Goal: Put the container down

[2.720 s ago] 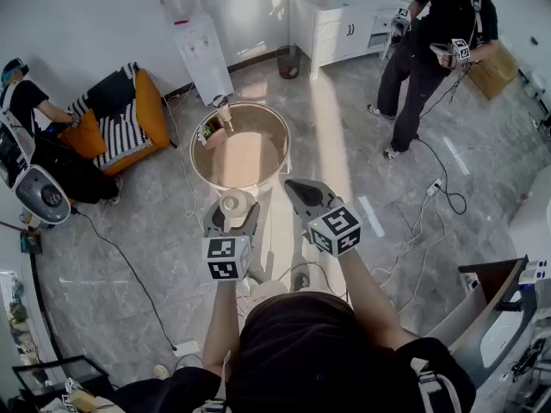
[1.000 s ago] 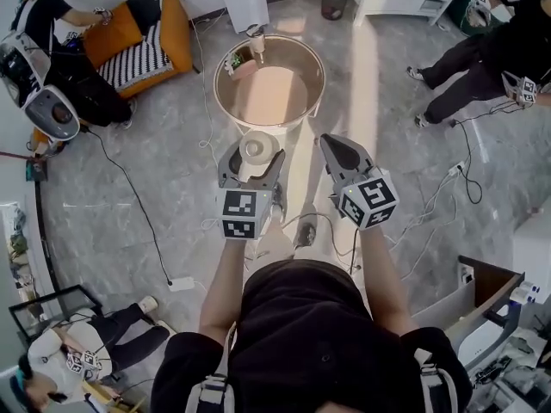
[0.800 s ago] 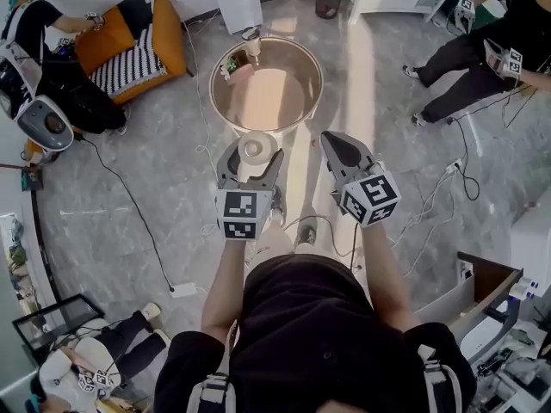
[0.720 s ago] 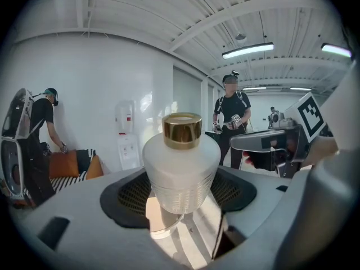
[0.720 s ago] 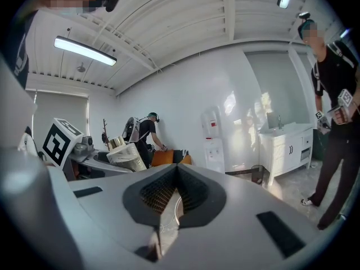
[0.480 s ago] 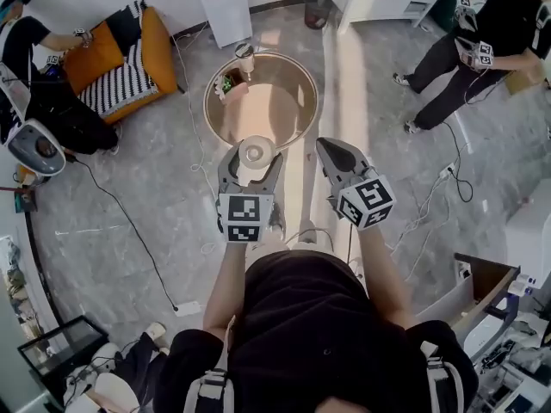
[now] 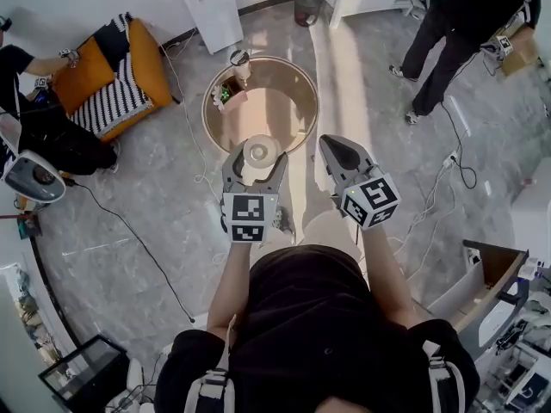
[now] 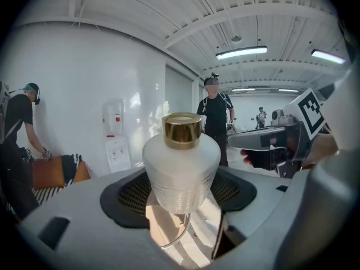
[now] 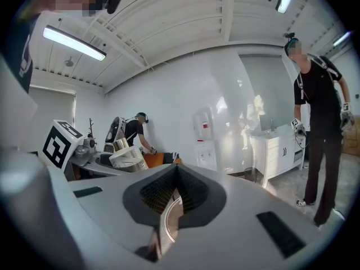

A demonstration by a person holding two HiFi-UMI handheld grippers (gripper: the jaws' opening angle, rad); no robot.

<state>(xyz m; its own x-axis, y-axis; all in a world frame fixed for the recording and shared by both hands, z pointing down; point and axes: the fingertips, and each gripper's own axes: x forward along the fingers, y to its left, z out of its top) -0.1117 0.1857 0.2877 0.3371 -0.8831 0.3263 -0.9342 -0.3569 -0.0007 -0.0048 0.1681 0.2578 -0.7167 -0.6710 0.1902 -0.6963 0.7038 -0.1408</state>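
The grey marble floor (image 7: 129, 205) carries a round bench (image 7: 280, 114) with a tan top and a raised rim. It stands ahead of the person, with an orange armchair (image 7: 103, 80) to its left. On the far left part of the bench sits a small box (image 7: 222, 97) with something green in it, and just behind the box is a cup-like thing (image 7: 240, 61), too small to tell what it holds.

The left gripper (image 7: 256, 150) is held up over the near rim of the bench. How high above it cannot be told. Its jaws are spread wide and close on the two sides of the container (image 7: 259, 154), a white frosted bottle with a gold cap. In the left gripper view the container (image 8: 180, 165) stands upright between the dark pads of the left gripper (image 8: 180, 201). The cap is on and the frosted wall hides the inside. Its base is cut off behind the jaws, and the bench top and rim show in the gap below it.

The right gripper (image 7: 336, 149) is just beside the left one, apart from it, over the floor at the bench's near right. In its own view the right gripper (image 9: 171, 198) has its jaws drawn together to a thin slit with nothing between them.
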